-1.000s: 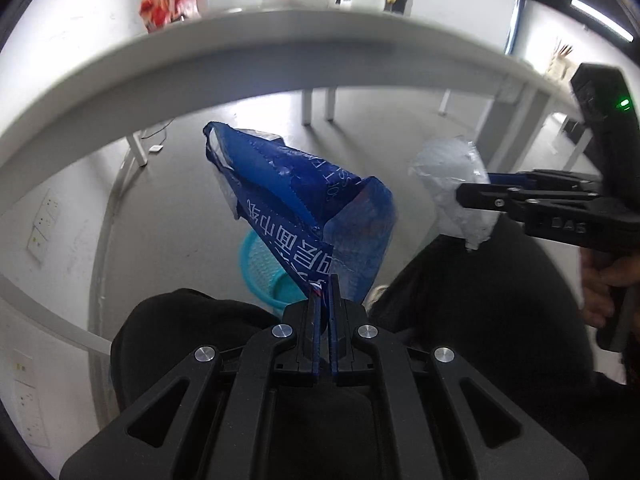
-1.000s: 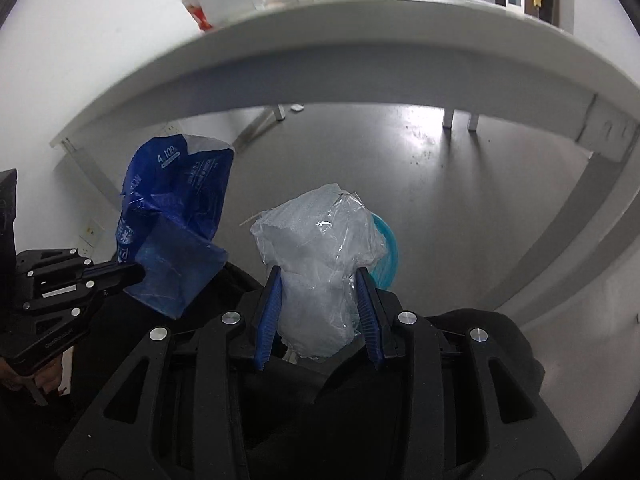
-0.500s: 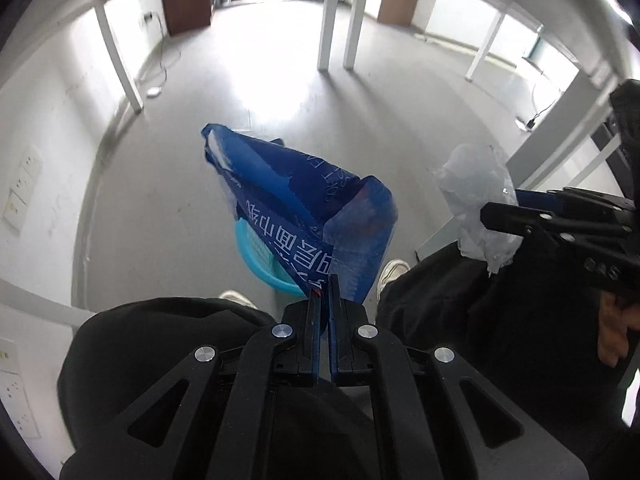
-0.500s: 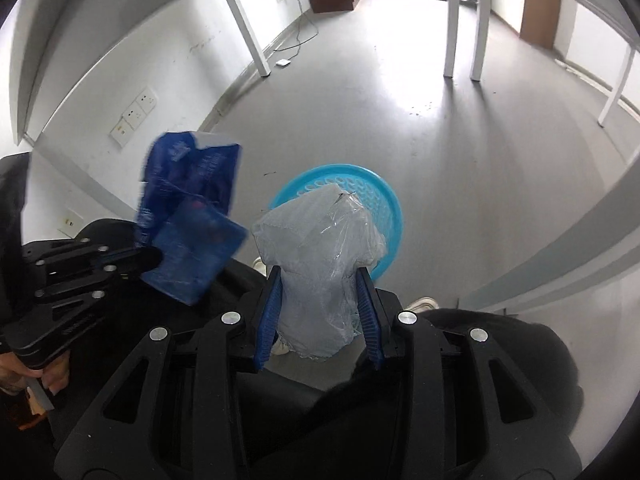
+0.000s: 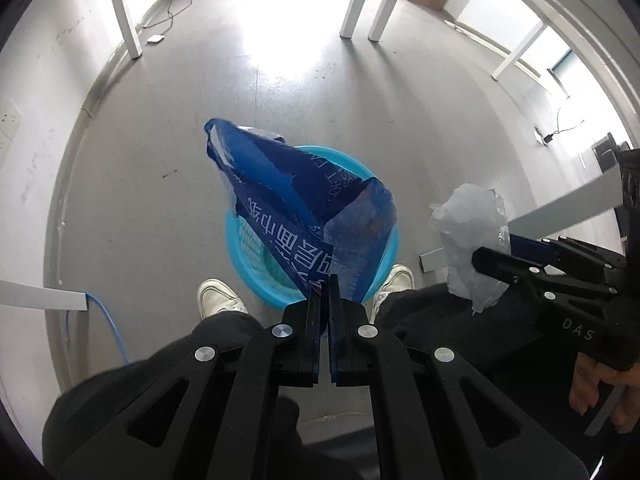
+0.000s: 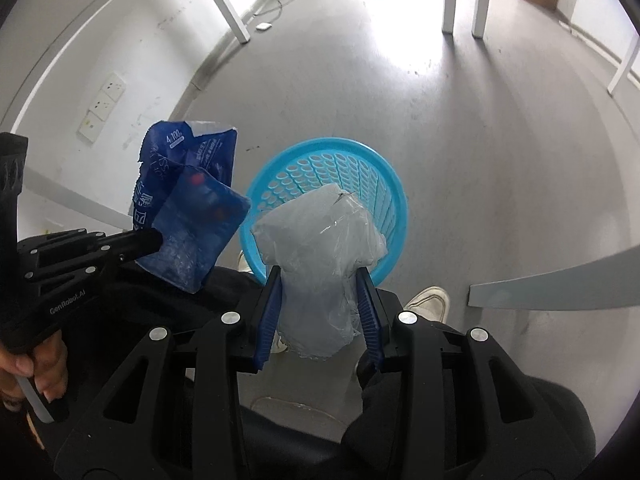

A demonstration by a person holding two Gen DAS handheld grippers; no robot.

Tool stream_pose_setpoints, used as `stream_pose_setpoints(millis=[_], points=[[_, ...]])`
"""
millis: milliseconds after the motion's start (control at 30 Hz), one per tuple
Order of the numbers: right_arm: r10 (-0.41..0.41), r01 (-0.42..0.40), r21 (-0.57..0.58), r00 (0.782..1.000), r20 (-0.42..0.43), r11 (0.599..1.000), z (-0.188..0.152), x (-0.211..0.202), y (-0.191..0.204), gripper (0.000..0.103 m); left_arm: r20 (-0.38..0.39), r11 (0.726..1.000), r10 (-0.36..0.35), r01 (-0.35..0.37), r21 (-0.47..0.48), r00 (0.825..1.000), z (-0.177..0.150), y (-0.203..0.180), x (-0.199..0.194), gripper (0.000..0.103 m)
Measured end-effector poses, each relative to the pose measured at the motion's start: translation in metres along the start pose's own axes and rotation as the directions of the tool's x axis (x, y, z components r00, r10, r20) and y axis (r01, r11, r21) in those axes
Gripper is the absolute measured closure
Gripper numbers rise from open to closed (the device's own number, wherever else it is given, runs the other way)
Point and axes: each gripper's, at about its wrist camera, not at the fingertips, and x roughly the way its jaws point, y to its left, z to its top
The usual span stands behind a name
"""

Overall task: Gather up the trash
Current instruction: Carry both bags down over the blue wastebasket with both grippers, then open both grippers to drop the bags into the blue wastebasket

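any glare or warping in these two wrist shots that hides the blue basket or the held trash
Left wrist view: window glare whitens the floor beyond the blue basket; table legs bow. Right wrist view: glare stays far, the basket's holes read sharp; the clear plastic bag shows faint highlights, the blue wrapper none.

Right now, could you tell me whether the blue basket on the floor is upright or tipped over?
Upright: the blue basket shows its round open rim facing up at both wrist cameras.
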Motion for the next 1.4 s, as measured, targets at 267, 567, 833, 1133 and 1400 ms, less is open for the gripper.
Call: stream_pose_setpoints(millis=[267,567,833,1133,1400], points=[[0.039,-0.033,0.083,0.996,-0.076,0.996,0.018,0.05,-0.021,0.068,-0.083,0.994,0.106,-0.104,0.022,0.991,0.015,-0.002,0.042,0.101],[0.019,-0.001,0.099,0.984,-0.18,0.995,0.035,0.098,-0.031,0.068,-0.145,0.987,0.16,-0.153,0.057,0.977,0.025,-0.005,0.062,0.101],[0.024,-0.001,0.111,0.978,-0.209,0.994,0.045,0.122,-0.036,0.067,-0.191,0.976,0.205,-0.185,0.117,0.96,0.035,-0.012,0.083,0.101],[0.024,0.004,0.154,0.984,-0.177,0.988,0.05,0.124,-0.042,0.046,-0.174,0.977,0.198,-0.179,0.118,0.965,0.039,-0.011,0.08,0.08],[0.023,0.009,0.189,0.985,-0.171,0.982,0.049,0.12,-0.047,0.041,-0.124,0.977,0.212,-0.207,0.054,0.969,0.044,-0.002,0.066,0.077]])
